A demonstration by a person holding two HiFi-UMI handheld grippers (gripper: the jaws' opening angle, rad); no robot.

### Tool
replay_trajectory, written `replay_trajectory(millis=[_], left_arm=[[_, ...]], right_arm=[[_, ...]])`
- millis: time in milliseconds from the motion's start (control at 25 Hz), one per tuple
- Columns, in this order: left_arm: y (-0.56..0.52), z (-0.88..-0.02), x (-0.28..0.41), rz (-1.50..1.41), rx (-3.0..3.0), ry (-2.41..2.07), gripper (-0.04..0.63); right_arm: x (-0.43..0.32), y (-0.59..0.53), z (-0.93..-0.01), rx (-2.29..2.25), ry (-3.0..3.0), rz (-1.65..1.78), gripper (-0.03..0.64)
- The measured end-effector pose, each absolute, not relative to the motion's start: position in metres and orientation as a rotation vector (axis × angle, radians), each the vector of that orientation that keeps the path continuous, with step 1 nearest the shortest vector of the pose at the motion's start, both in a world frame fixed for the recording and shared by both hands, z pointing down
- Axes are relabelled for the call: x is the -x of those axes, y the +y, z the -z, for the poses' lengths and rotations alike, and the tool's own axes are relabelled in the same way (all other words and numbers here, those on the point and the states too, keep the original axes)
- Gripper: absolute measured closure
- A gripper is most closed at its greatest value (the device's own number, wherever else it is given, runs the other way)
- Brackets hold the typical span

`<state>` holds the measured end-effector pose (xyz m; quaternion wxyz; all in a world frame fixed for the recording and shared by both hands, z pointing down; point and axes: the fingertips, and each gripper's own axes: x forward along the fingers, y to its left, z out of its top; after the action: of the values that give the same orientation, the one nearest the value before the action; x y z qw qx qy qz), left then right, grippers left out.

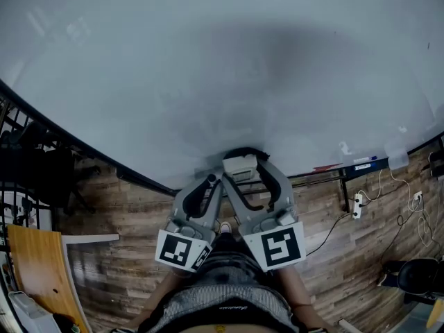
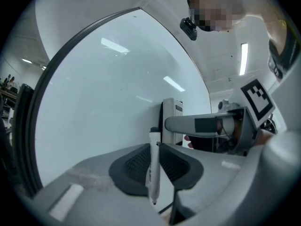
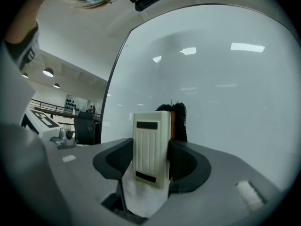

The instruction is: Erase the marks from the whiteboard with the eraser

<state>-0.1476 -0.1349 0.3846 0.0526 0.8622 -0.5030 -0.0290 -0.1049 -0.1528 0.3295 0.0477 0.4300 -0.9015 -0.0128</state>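
Note:
The whiteboard (image 1: 222,68) fills the upper head view and looks blank, with no marks that I can make out. My right gripper (image 1: 243,166) is shut on a cream-white eraser (image 3: 151,147) whose dark felt edge (image 3: 178,121) faces the board, held close to the board's lower edge. My left gripper (image 1: 211,186) is shut on a white marker pen (image 2: 153,166), standing upright between its black pads (image 2: 136,166). Both grippers sit side by side low in the head view. The eraser (image 2: 171,117) also shows past the left jaws.
A tray rail (image 1: 340,168) along the board's lower right holds markers (image 1: 366,161). Below is wooden floor (image 1: 125,207) with a power strip (image 1: 358,205) and cables. A wooden chair (image 1: 35,269) stands at the left, black railing (image 1: 21,158) beyond it.

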Motion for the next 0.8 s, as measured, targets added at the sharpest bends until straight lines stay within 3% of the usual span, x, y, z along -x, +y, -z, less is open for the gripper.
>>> replay_trajectory(millis=[800], left_arm=[[-0.164, -0.378, 0.045, 0.103, -2.630, -1.484, 0.525]], right_arm=[[-0.068, -0.187, -0.322, -1.563, -2.662, -0.053, 0.376]])
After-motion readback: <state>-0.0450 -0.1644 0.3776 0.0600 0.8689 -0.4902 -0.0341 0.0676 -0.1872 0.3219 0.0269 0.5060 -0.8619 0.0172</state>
